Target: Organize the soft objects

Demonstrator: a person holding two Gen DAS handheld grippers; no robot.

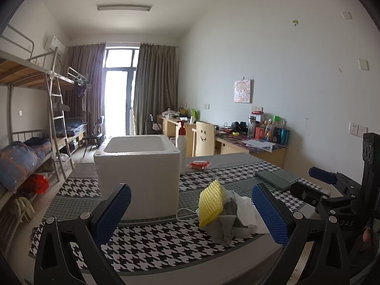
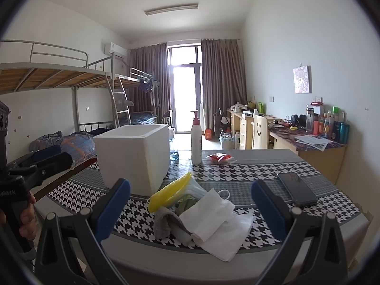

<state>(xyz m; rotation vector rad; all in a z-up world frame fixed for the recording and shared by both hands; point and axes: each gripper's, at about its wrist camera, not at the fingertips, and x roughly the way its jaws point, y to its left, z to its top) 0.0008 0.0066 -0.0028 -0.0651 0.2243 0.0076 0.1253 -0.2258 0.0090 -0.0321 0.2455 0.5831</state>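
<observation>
1. Soft objects [image 2: 197, 216] lie in one heap on the worktop [image 2: 249, 168], just in front of the white foam box [image 2: 133, 156]: a yellow sponge [image 1: 210, 203], a grey cloth [image 2: 166, 220], a white mask [image 2: 213, 218].
2. We judge the box to be the destination, so we should lift one item at a time, topmost first, pinching low to avoid dragging its neighbours.
3. Our left gripper [image 1: 190, 213] is spread wide and empty, short of the heap.
4. Our right gripper [image 2: 190, 211] is likewise spread wide, touching nothing.

White walls, bunk beds [image 1: 35, 109] left, curtained bright window [image 1: 118, 90], desks [image 1: 237, 142] right
</observation>
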